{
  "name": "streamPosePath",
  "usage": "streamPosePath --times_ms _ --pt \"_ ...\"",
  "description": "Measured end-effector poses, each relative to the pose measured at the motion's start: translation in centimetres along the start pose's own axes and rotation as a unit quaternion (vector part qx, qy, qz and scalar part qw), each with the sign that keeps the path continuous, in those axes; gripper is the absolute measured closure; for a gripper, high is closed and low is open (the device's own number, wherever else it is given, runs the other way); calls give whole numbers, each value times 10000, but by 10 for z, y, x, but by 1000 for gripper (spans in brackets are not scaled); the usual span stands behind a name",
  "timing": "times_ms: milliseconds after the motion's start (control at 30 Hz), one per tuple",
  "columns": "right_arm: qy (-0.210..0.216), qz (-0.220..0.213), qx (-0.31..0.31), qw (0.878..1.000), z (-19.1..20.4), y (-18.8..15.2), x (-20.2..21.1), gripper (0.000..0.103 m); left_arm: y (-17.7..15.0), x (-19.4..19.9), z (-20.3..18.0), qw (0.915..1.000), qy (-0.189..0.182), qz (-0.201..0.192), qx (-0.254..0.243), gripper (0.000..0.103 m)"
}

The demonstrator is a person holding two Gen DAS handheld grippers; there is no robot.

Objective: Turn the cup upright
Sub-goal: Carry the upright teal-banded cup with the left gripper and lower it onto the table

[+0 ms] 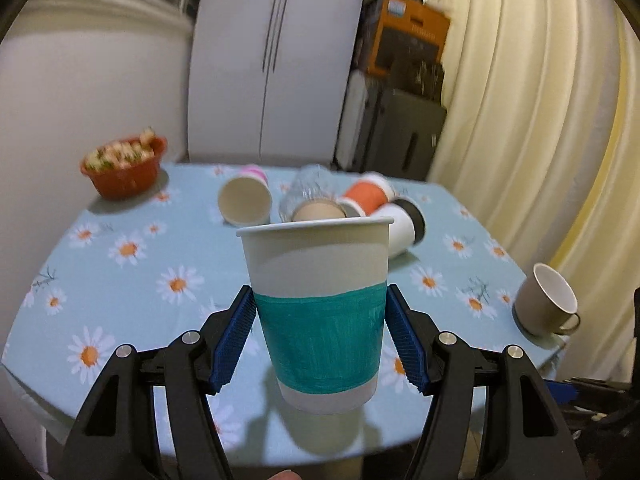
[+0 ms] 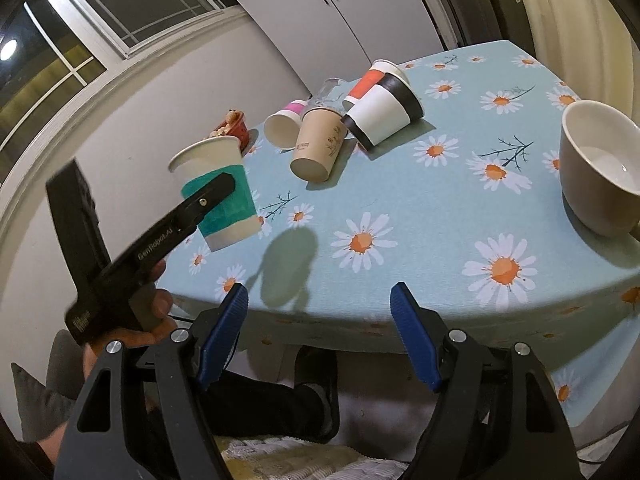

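My left gripper (image 1: pixel 320 312) is shut on a white paper cup with a teal band (image 1: pixel 320 312) and holds it upright, mouth up, a little above the table near its front edge. The same cup (image 2: pixel 224 204) shows in the right wrist view at the left, with a shadow under it. My right gripper (image 2: pixel 320 312) is open and empty, off the table's front edge. Several paper cups lie on their sides at the back: a pink one (image 1: pixel 244 200), a brown one (image 2: pixel 318 142), an orange one (image 1: pixel 366 194) and a white-and-black one (image 2: pixel 382 114).
A grey ceramic mug (image 1: pixel 546 300) stands upright at the table's right edge. A red bowl of food (image 1: pixel 122 168) sits at the back left. A clear glass (image 1: pixel 306 188) lies among the cups. The tablecloth (image 2: pixel 420 208) is blue with daisies. A person's legs are below the table.
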State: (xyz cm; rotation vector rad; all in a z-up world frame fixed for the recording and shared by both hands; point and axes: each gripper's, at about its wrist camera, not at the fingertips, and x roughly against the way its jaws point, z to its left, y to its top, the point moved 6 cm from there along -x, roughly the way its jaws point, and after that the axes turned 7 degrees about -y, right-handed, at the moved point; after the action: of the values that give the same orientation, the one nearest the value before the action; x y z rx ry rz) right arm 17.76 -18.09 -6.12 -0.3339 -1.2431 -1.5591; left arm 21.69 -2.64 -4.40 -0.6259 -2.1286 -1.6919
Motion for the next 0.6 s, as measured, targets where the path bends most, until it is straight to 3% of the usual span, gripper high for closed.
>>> streamPosePath --times_ms 167,300,500,600 --pt "-13 -4 -102 9999 -6 1 0 30 -7 5 -13 9963 226 -700 -443 39" --pt "12 3 -261 9997 -12 3 -1 30 -16 0 -16 9916 306 -1146 -512 39" --pt "-74 42 -425 9991 -21 5 -5 30 -34 -9 -12 9818 613 -1694 -597 39" --pt "-118 99 -407 9991 -21 4 -9 30 -41 -15 -8 9796 754 -1784 -542 39"
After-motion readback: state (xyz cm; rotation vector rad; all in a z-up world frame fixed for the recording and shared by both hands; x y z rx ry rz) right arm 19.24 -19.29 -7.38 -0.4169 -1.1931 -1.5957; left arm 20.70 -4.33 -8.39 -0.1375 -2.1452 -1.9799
